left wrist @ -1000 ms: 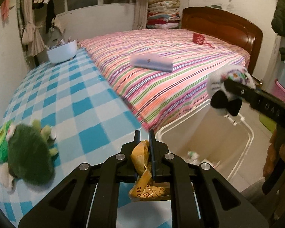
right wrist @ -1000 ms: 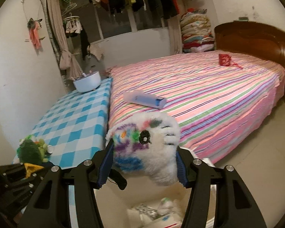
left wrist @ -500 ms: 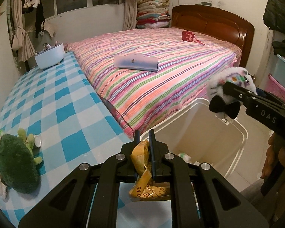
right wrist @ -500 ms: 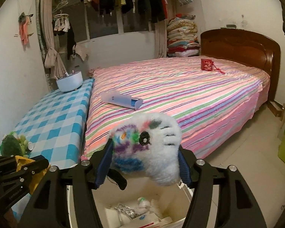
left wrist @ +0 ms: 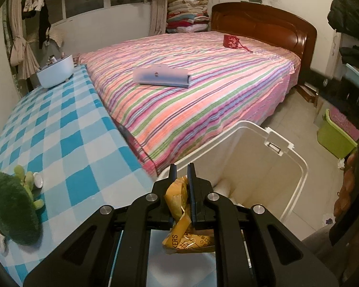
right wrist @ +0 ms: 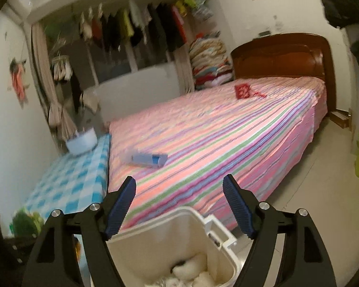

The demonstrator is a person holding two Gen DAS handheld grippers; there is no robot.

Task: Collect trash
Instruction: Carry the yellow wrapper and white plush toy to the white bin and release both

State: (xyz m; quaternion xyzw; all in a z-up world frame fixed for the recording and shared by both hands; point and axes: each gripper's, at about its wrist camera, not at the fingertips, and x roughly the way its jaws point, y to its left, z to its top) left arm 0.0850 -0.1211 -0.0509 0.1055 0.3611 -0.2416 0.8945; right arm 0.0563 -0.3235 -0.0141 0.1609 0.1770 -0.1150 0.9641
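My left gripper [left wrist: 181,167] is shut on a crumpled yellow snack wrapper [left wrist: 179,201], held at the near rim of the white plastic bin [left wrist: 296,186]. My right gripper [right wrist: 179,186] hangs above the same white bin [right wrist: 217,227]; its jaws are opening and nothing is between them. The white fluffy plush toy [right wrist: 191,267] lies inside the bin among other white trash. A green plush toy [left wrist: 12,210] rests on the blue checked cover [left wrist: 59,131], left of my left gripper.
A striped bed [left wrist: 203,91] carries a pale blue folder [left wrist: 162,76] and a red pouch [left wrist: 231,40]. A white bowl [left wrist: 55,74] stands at the far end of the checked cover. A green crate [left wrist: 335,131] sits on the floor at right.
The right gripper has spread its jaws and the white plush toy has dropped from them into the bin. The left gripper, still gripping the wrapper, has shifted right toward the bin.
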